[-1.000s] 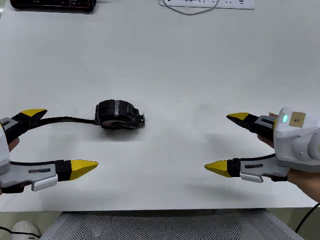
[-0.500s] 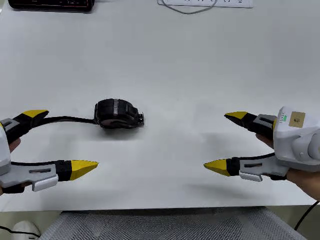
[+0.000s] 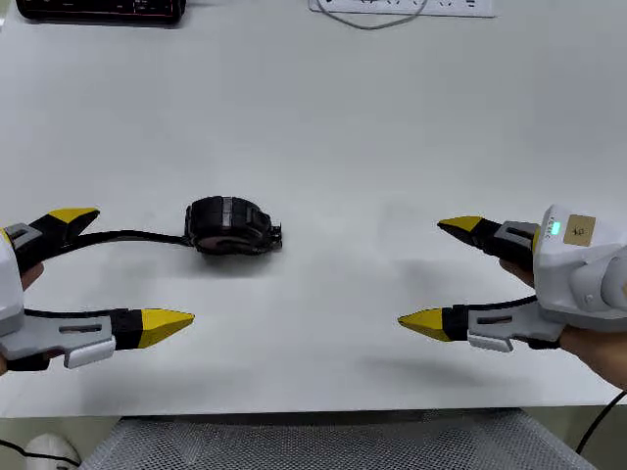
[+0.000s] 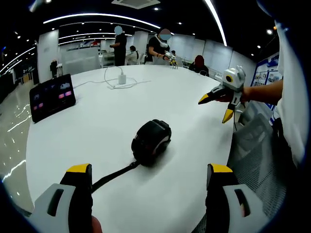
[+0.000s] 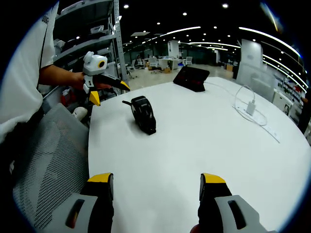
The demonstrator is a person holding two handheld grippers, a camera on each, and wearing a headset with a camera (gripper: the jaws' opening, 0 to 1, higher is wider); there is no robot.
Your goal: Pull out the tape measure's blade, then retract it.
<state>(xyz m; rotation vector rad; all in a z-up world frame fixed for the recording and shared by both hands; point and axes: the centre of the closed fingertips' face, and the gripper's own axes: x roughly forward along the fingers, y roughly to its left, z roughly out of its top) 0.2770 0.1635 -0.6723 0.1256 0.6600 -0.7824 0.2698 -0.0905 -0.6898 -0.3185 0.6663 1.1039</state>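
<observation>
A black tape measure [image 3: 230, 226] lies on the white table [image 3: 333, 127], its black strap [image 3: 127, 236] trailing left. No blade is pulled out. My left gripper [image 3: 129, 266] stands open at the left, its far fingertip by the strap's end, nothing held. My right gripper [image 3: 443, 274] is open at the right, well apart from the tape. In the left gripper view the tape measure [image 4: 151, 141] sits ahead between the jaws, with the right gripper [image 4: 217, 107] beyond. The right gripper view shows the tape measure [image 5: 144, 114] and the left gripper [image 5: 108, 91] farther off.
A dark tablet [image 3: 98, 9] lies at the table's far left edge, and a white power strip with cable [image 3: 397, 8] at the far middle. A mesh chair seat [image 3: 323, 441] sits below the table's near edge. People stand in the background [image 4: 158, 46].
Both grippers have stayed almost in place, open; the left one's far fingertip shifted slightly right. The tape measure has not moved.
</observation>
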